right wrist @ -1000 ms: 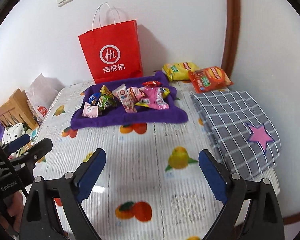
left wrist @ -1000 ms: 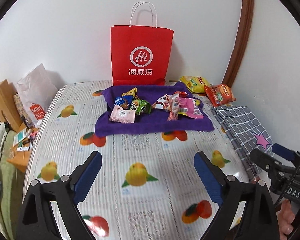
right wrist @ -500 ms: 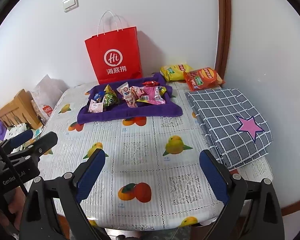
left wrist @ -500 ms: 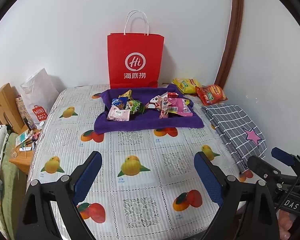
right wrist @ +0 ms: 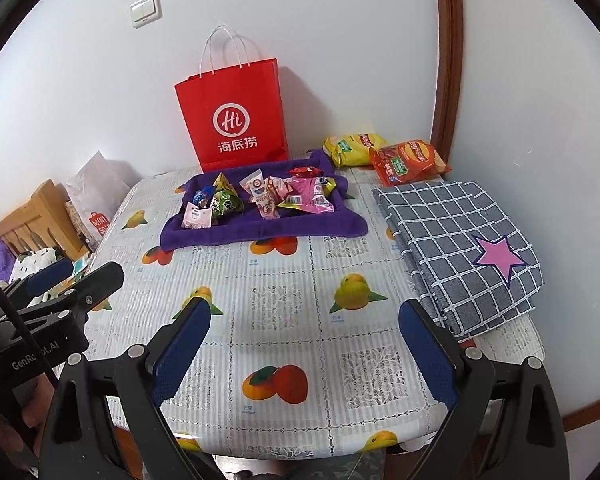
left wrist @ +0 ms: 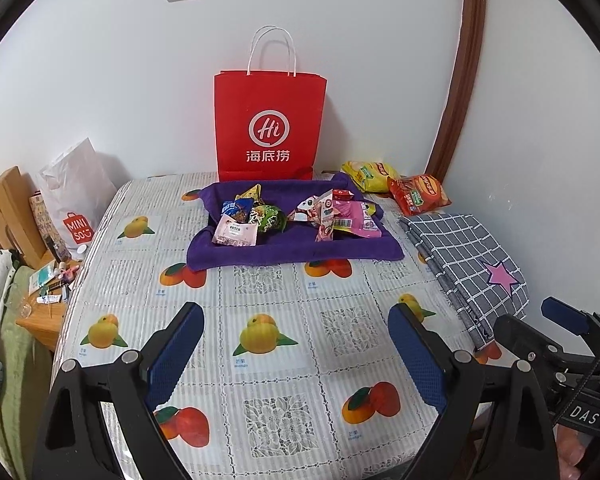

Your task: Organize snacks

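Note:
Several small snack packets [left wrist: 296, 216] [right wrist: 260, 198] lie heaped on a purple towel [left wrist: 292, 250] [right wrist: 260, 232] at the far middle of the table. Behind it a red paper bag [left wrist: 270, 128] [right wrist: 232, 120] stands upright against the wall. A yellow chip bag [left wrist: 366, 170] [right wrist: 350, 148] and an orange chip bag [left wrist: 418, 194] [right wrist: 408, 160] lie at the back right. My left gripper [left wrist: 296, 344] and my right gripper [right wrist: 304, 340] hang open over the table's near edge, both with nothing between their fingers and well short of the towel.
A folded grey checked cloth [left wrist: 468, 256] [right wrist: 460, 240] with a pink star lies along the table's right side. The fruit-print tablecloth [left wrist: 268, 292] [right wrist: 276, 292] covers the table. Left of it stand a white shopping bag [left wrist: 76, 192], a wooden frame [left wrist: 8, 208] and a cluttered low stand [left wrist: 48, 292].
Both grippers have drawn back from the towel toward the table's near edge, so more of the tablecloth shows. Their jaws stay equally wide.

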A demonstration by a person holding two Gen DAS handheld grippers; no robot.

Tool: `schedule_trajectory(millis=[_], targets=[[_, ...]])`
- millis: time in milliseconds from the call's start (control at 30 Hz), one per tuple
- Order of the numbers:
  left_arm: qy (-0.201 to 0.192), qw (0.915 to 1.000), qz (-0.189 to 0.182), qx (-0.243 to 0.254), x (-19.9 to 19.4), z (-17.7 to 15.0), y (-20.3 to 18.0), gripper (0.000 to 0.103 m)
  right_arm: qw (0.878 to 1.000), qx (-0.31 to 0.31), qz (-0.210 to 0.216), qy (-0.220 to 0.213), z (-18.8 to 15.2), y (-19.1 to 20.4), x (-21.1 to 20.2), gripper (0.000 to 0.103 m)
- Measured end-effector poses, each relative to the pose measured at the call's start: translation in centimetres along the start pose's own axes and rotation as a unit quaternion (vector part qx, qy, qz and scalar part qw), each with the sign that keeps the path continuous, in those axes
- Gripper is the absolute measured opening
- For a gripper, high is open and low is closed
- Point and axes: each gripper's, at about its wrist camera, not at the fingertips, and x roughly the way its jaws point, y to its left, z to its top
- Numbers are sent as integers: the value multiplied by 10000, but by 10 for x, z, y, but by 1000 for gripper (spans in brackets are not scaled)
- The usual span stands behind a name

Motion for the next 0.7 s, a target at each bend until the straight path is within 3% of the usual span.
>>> schedule_trajectory(millis=[700], targets=[[25,10000,20,-31,0,-3,3,94,10000,-41,57,-23,0,5,-4,94]])
